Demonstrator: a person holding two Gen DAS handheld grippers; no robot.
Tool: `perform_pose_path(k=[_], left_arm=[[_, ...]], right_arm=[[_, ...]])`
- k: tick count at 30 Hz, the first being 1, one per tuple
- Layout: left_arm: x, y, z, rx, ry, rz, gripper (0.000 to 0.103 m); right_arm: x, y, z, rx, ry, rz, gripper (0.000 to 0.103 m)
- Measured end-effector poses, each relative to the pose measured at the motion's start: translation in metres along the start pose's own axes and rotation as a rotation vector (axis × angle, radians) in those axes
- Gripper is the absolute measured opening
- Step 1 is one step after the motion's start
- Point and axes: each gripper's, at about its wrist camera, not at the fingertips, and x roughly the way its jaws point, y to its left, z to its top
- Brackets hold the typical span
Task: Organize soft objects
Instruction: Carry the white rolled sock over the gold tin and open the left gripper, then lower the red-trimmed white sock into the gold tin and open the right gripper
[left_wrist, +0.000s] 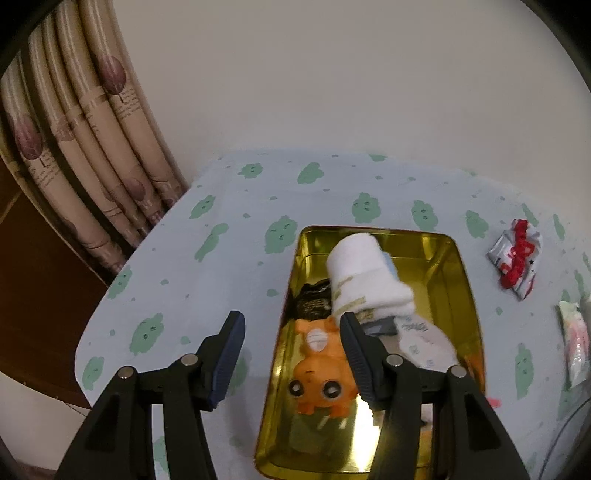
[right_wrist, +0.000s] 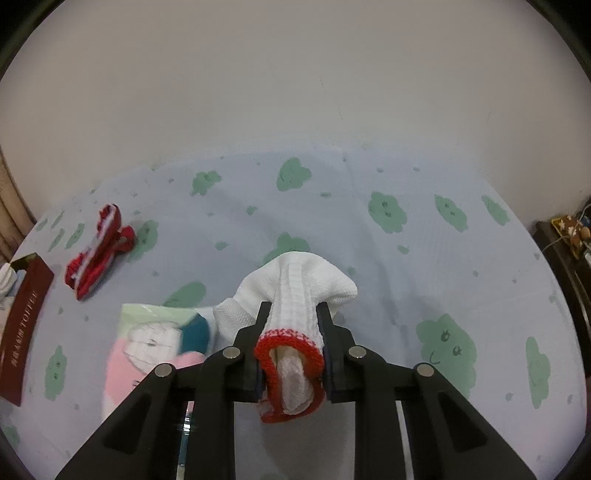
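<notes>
In the left wrist view a gold tin box (left_wrist: 467, 273) sits on the blue tablecloth. It holds an orange plush toy (left_wrist: 321, 373), a rolled white sock (left_wrist: 364, 277), a dark item (left_wrist: 314, 299) and a grey-white sock (left_wrist: 424, 338). My left gripper (left_wrist: 291, 325) is open and empty above the box's left rim. In the right wrist view my right gripper (right_wrist: 291, 314) is shut on a white knit glove with a red cuff (right_wrist: 299, 291), held above the table. A red-trimmed sock (right_wrist: 98, 251) lies at the left; it also shows in the left wrist view (left_wrist: 517, 258).
A packet of pink, white and teal socks (right_wrist: 147, 350) lies under the right gripper's left side. The tin's maroon outer wall (right_wrist: 22, 325) shows at the far left. A curtain (left_wrist: 85, 166) hangs beyond the table's left edge. Dark furniture (right_wrist: 569, 251) stands at the right.
</notes>
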Motion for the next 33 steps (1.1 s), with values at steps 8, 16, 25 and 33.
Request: perform_pose_path(k=[8,16,25,33], left_arm=[[0.002,0.018,-0.015,-0.034,-0.03,0.041,0.055],[0.007,0.045,-0.032,-0.094,-0.03,0.075,0.055],[0.01,0.057,-0.042,-0.137,-0.045,0.052,0.055],[0.018,0.064,-0.044,-0.154,-0.037,0.064,0.055]], right_arm=[[-0.032,0.072,0.027,-0.07,-0.028,0.143,0.02],[-0.045,0.189,0.033,-0.211,0.009,0.348,0.02],[-0.032,0.311,0.028,-0.312,0.067,0.473,0.02],[-0.001,0.364,0.026,-0.319,0.106,0.439,0.021]])
